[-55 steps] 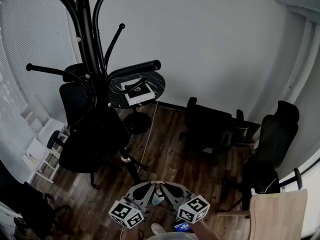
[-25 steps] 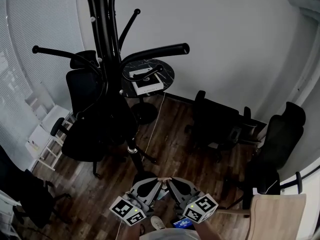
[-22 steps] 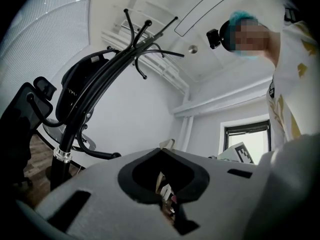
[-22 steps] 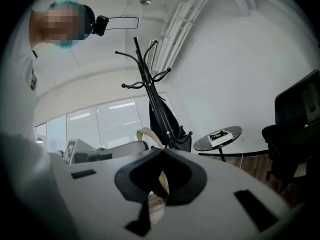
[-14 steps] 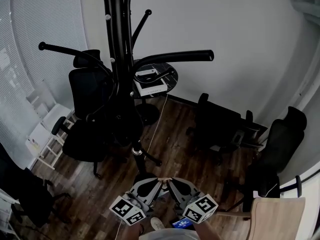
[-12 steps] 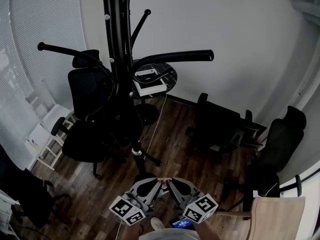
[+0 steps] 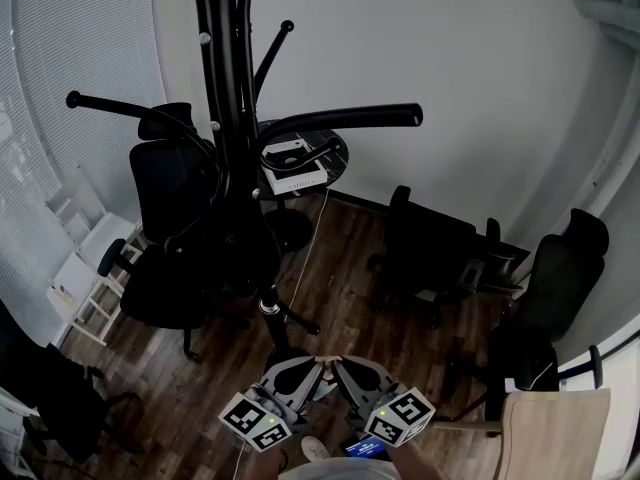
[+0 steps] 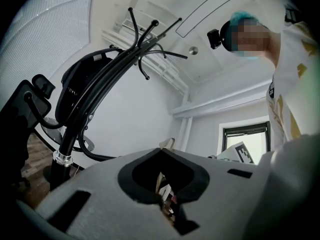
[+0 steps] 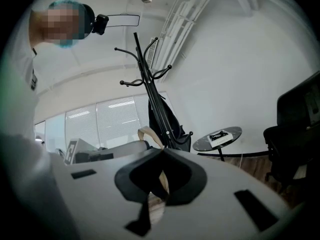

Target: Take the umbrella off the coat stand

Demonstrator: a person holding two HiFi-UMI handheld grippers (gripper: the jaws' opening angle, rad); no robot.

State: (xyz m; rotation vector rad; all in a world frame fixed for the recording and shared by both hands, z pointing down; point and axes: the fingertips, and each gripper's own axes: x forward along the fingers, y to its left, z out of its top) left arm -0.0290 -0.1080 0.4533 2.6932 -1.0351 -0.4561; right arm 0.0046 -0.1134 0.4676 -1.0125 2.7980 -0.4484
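Tall black metal coat stand (image 7: 228,118) on dark wood floor (image 7: 340,268), folded black umbrella (image 9: 165,121) hanging against its pole, left gripper (image 7: 312,367) and right gripper (image 7: 335,367) low near the person, tips meeting, both with jaws pressed together, holding nothing

Coat stand (image 7: 226,88) glossy black metal; floor (image 7: 340,298) dark wood planks; wall (image 7: 450,48) smooth matt white.
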